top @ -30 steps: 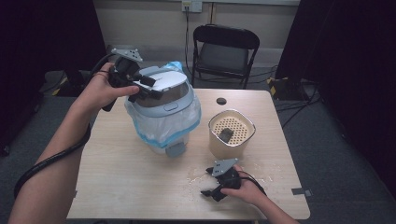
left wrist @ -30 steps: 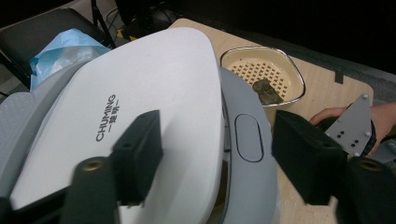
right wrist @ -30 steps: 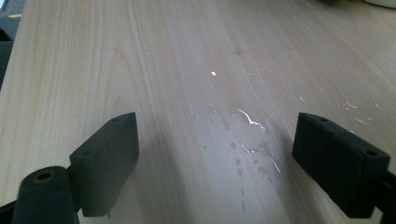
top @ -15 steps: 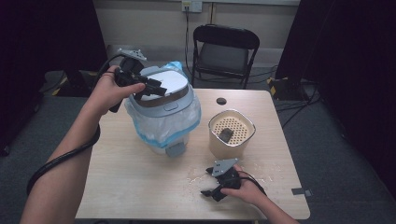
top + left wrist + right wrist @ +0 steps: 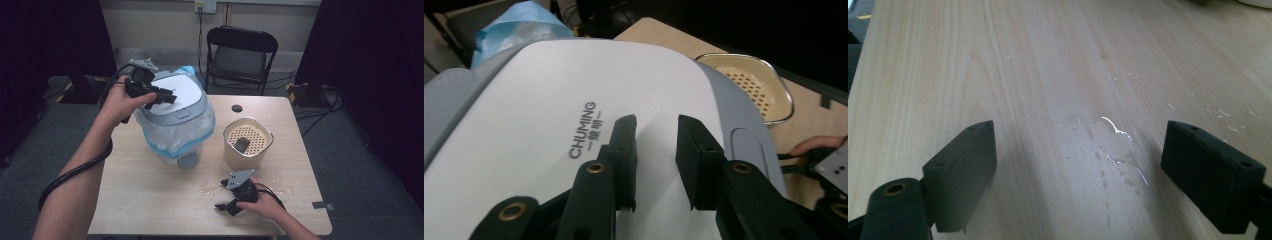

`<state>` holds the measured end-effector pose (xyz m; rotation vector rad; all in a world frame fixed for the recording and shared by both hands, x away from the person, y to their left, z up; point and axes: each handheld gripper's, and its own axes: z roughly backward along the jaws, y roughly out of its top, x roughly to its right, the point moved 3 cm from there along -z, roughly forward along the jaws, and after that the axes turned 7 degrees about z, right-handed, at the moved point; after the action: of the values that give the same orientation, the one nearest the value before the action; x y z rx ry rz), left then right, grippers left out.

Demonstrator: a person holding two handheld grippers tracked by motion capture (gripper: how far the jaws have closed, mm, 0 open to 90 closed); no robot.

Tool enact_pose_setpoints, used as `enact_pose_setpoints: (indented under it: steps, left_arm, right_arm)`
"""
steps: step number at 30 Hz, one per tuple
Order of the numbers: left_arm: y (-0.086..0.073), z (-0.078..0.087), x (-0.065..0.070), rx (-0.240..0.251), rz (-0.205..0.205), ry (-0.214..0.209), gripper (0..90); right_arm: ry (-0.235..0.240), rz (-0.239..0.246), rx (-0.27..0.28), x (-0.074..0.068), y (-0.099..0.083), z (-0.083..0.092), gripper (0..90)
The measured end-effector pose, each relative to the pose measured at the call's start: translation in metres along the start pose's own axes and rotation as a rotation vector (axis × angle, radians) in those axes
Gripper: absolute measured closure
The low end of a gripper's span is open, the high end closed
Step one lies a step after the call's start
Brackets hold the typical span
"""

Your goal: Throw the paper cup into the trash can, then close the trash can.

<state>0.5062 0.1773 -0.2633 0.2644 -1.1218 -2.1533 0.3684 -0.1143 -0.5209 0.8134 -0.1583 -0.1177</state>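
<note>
The left gripper hovers low over the white lid of the rice cooker. Its jaws have just been closing and now stand drawn in as near as they get, with a narrow gap and nothing between them; in the left gripper view both black pads sit just above the lid's smooth top, beside the printed brand lettering. The cooker stands on the left half of the wooden table, wrapped around its body in a clear plastic bag with a blue edge. Just to its right is a cream-coloured pot holding a perforated tray and a dark piece. The right gripper rests near the table's front edge, well apart from the cooker, jaws spread wide and empty; the right gripper view shows wet streaks on the wood between them.
</note>
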Motion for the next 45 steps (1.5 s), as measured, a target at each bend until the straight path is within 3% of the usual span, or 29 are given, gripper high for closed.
enact_pose_setpoints:
  steps: [1, 5, 7, 9, 11, 14, 16, 17, 23, 33, 39, 45]
  left_arm:
    - [0.0, 0.0, 0.0, -0.006, -0.011, 0.021, 69.7]
    - [-0.002, -0.001, -0.001, 0.027, 0.013, 0.029, 70.1]
    - [-0.006, -0.002, -0.001, 0.034, -0.012, 0.055, 73.2]
    - [-0.007, -0.002, 0.0, 0.038, -0.003, 0.059, 74.2]
    - [-0.006, -0.001, 0.001, 0.021, -0.025, 0.058, 73.9]
    - [-0.004, -0.001, 0.006, -0.003, -0.037, 0.056, 61.5]
    - [-0.003, -0.001, 0.007, -0.031, -0.027, 0.087, 42.4]
    - [-0.004, -0.001, 0.007, -0.039, -0.03, 0.083, 35.7]
    - [-0.008, 0.005, 0.004, -0.005, -0.004, 0.06, 17.0]
    - [-0.014, 0.025, 0.01, -0.023, -0.014, 0.026, 15.9]
    - [-0.02, 0.037, 0.014, -0.001, -0.002, -0.003, 15.9]
    - [-0.028, 0.047, 0.019, -0.011, -0.012, -0.02, 15.9]
  right_arm:
    - [0.007, -0.006, -0.003, -0.001, 0.0, 0.0, 13.9]
    - [0.002, -0.002, -0.001, 0.0, 0.0, 0.0, 13.9]
    - [0.0, -0.001, -0.001, 0.0, 0.0, 0.0, 13.9]
    - [0.007, -0.004, -0.002, 0.0, 0.0, 0.0, 13.8]
    - [0.007, -0.004, -0.001, -0.001, 0.0, 0.0, 13.7]
    - [0.007, -0.005, -0.002, -0.001, 0.0, 0.0, 13.8]
    - [0.008, -0.005, -0.002, -0.001, 0.0, 0.0, 13.8]
    - [0.002, -0.001, -0.001, 0.0, 0.0, 0.0, 13.8]
    - [-0.003, 0.002, 0.001, 0.0, 0.0, 0.0, 13.8]
    - [0.001, -0.001, -0.001, 0.0, 0.0, 0.0, 13.8]
    - [0.008, -0.006, -0.003, -0.001, 0.0, 0.0, 13.8]
    - [0.008, -0.005, -0.002, -0.001, 0.0, 0.0, 13.7]
